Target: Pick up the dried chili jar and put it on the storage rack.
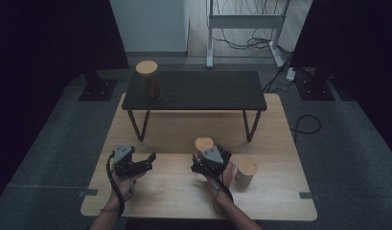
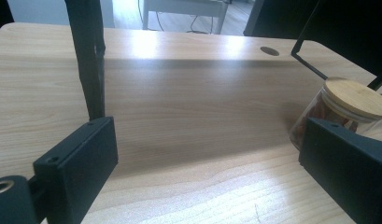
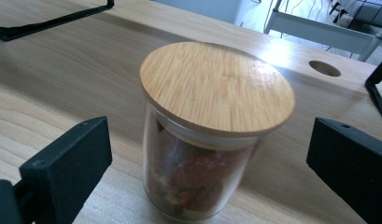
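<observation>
A glass jar [image 3: 216,88] with a bamboo lid and reddish-brown contents stands upright on the wooden table [image 1: 174,191]. It sits between the wide-apart jaws of my right gripper [image 3: 209,161], and neither jaw touches it. In the high view this jar [image 1: 203,143] is just ahead of the right gripper [image 1: 203,155]. My left gripper [image 1: 144,162] is open over bare wood at the front left. Its own view has the open left gripper [image 2: 212,172] holding nothing, with a lidded jar [image 2: 347,105] off to the right.
A low black bench [image 1: 193,90] stands across the middle of the table with a tall lidded jar [image 1: 148,80] on its left end. One bench leg [image 2: 88,60] rises just ahead of the left gripper. Another lidded jar [image 1: 246,171] stands beside the right hand.
</observation>
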The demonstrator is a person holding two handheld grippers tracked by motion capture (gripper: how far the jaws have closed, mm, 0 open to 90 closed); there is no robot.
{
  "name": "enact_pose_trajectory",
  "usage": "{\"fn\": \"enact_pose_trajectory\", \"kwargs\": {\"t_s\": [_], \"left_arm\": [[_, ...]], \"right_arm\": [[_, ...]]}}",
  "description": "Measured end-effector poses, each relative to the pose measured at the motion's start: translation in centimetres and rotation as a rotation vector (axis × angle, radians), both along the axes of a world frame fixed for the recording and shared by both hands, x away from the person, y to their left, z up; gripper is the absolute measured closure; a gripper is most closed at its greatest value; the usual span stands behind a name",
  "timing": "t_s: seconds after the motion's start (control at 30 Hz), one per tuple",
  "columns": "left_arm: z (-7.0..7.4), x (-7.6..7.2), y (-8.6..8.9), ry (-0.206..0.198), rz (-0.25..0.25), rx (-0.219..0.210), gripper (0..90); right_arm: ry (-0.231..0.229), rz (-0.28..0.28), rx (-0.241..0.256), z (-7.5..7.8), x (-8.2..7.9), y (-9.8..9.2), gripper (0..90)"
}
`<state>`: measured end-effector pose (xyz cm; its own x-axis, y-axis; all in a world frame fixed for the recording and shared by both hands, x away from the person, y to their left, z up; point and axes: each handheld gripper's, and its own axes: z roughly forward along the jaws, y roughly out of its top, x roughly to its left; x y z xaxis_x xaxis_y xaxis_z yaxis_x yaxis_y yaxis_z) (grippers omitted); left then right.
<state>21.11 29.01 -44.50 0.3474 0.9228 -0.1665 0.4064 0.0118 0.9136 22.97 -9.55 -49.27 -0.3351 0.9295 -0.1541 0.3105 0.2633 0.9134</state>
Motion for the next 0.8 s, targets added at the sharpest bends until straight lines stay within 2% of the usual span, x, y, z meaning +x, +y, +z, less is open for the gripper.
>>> {"fn": "enact_pose_trajectory", "kwargs": {"t_s": [0.4, 0.8], "left_arm": [[0.1, 0.0, 0.1, -0.002, 0.003, 0.0, 4.1], [0.1, -0.1, 0.1, -0.003, 0.006, 0.001, 4.1]], "right_arm": [[0.012, 0.016, -0.012, -0.1, 1.0, 0.0, 1.5], [0.025, 0.046, -0.02, 0.1, 1.4, -0.2, 7.3]]}}
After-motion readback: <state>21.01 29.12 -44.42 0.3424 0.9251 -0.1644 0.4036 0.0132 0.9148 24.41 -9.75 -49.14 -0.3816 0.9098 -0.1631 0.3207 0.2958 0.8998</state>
